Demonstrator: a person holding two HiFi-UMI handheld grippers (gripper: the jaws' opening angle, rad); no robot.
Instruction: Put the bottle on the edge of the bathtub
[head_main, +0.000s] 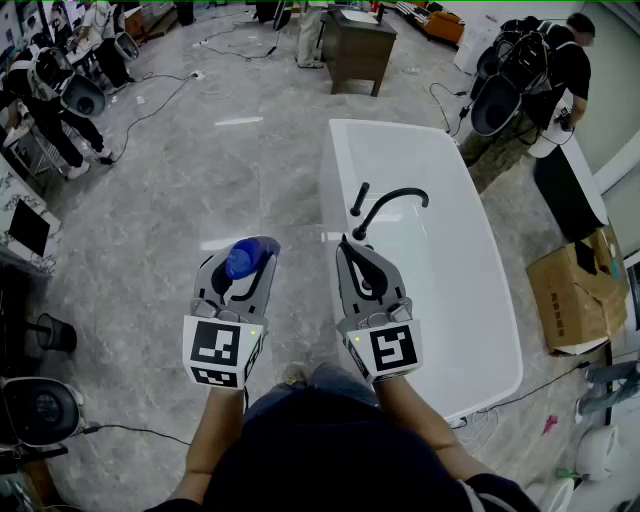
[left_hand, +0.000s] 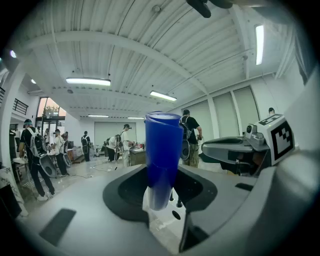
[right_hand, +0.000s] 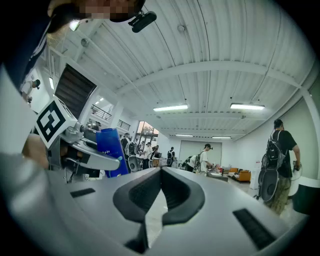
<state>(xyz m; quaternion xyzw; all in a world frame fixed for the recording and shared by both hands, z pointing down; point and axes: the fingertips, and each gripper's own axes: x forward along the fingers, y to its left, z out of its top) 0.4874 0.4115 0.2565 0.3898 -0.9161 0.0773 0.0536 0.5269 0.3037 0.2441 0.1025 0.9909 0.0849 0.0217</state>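
Observation:
A blue bottle (head_main: 240, 258) stands up between the jaws of my left gripper (head_main: 242, 252), which is shut on it over the grey floor, left of the bathtub. In the left gripper view the bottle (left_hand: 162, 160) rises upright between the jaws of the left gripper (left_hand: 161, 172). My right gripper (head_main: 346, 247) is shut and empty, its tips close to the white bathtub's left rim (head_main: 329, 180) and the base of the black faucet (head_main: 388, 203). The right gripper view shows the right gripper (right_hand: 160, 171) with its jaws meeting, and the bottle (right_hand: 111, 150) off to the left.
A wooden cabinet (head_main: 357, 45) stands beyond the bathtub's far end. A cardboard box (head_main: 575, 290) lies on the floor right of the tub. People with gear stand at the far left and far right. Cables run across the floor, and a black bin (head_main: 55, 333) sits at the left.

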